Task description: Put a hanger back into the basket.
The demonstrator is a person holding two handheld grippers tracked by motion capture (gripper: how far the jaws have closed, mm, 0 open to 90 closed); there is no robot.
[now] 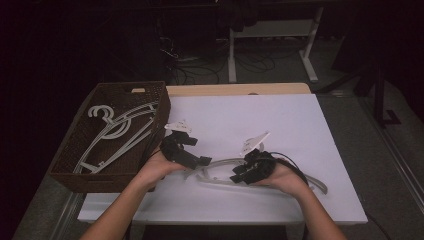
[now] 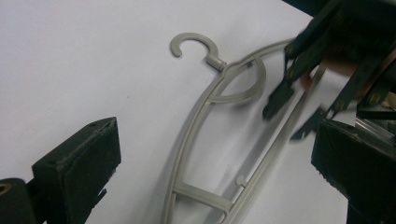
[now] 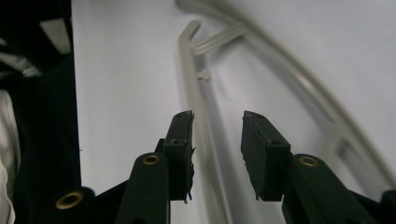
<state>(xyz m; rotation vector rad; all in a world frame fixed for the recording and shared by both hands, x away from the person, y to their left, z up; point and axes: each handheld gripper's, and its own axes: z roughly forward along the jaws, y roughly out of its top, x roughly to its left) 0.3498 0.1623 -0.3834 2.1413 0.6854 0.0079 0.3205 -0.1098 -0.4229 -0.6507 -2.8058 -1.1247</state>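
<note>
A dark lab or workroom is showing here: cables (image 1: 200,70) are lying on the floor behind the white desk (image 1: 300,130), beside another desk's metal legs (image 1: 232,55).

Overhead forward-down; two close views sharing hanger (image 2: 219,140)

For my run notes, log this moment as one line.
left gripper: open, above hanger | right gripper: open, straddling hanger bar | basket: hangers inside

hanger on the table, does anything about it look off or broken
Nothing looks damaged. The grey hanger lies flat on the white table, hook and bars intact, while other hangers sit in the brown basket. The right claw is open over its lower bar; the left claw is open too.
</note>
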